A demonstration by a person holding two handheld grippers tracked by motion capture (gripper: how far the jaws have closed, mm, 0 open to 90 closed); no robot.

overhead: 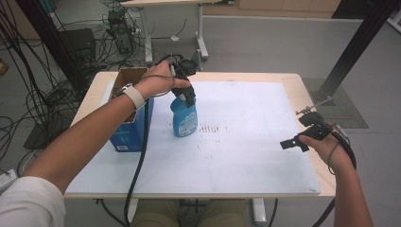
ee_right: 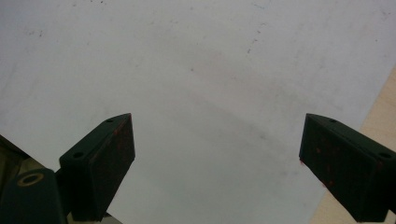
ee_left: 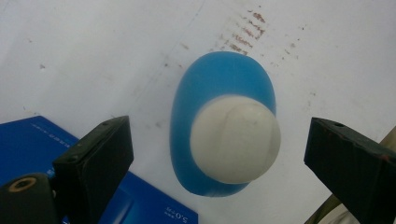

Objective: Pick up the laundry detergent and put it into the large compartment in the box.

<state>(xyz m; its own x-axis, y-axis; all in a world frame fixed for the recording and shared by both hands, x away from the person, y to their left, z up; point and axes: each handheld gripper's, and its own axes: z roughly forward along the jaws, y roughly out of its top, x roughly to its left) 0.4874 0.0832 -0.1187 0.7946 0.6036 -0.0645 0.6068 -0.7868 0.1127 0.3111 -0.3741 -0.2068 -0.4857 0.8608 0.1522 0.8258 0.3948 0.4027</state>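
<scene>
A translucent blue plastic bottle with a rounded white cap stands upright on the white sheet that covers the light wooden table, just beside an open blue cardboard box at the sheet's left edge. A patch of small reddish-brown marks lies on the sheet to the bottle's right. The left gripper hangs directly over the bottle, pointing down; in the left gripper view its black jaws stand wide apart on either side of the white cap, touching nothing (the blue box's corner sits beside the left jaw). The right gripper is held well apart from the bottle, over the sheet's right edge. In the right gripper view its jaws are also spread wide, with bare sheet between them and a strip of table wood at the right.
</scene>
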